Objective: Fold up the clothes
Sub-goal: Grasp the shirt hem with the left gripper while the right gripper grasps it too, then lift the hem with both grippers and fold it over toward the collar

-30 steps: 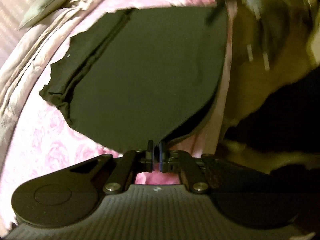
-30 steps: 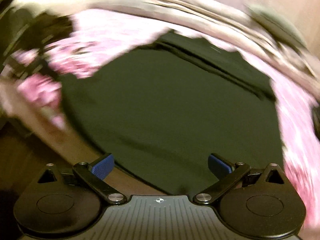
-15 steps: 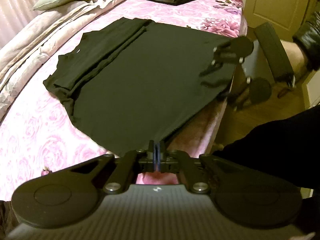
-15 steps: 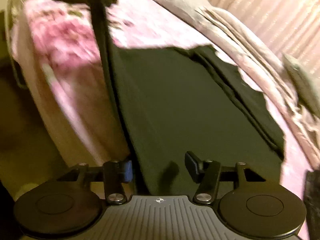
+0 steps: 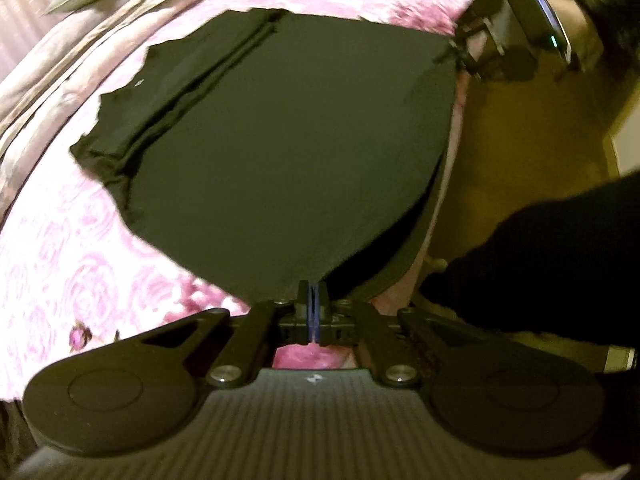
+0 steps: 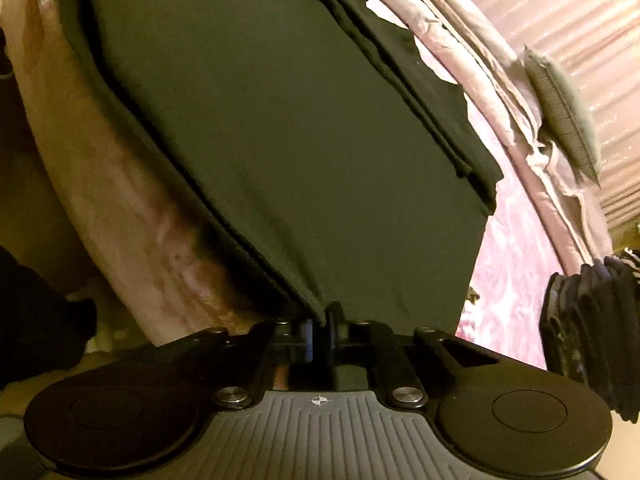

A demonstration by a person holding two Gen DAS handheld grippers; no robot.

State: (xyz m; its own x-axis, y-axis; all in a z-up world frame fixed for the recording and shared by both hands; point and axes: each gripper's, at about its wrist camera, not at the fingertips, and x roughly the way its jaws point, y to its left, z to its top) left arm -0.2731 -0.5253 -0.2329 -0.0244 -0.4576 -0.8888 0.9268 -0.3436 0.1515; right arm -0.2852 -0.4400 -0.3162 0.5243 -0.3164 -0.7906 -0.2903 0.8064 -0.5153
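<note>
A bed [image 5: 60, 264] covered in a pink rose-print sheet fills both views, with a pale quilted cover [image 6: 472, 52] bunched along its far side and a grey-green cushion [image 6: 560, 108] lying on that cover. Spread flat over the sheet is a black garment [image 5: 288, 136], large and smooth across its middle, its far edge folded inward into a narrow layered band; its near edge runs along the side of the bed and hangs slightly past it. A stack of folded dark clothes [image 6: 588, 328] sits on the sheet well apart from the garment, at the right edge of the right wrist view. The left gripper [image 5: 313, 300] has its fingers pressed together on the near corner of the black garment. The right gripper [image 6: 320, 320] is likewise pinched onto the garment's other near corner, the cloth drawn up into a small peak between its fingers.
</note>
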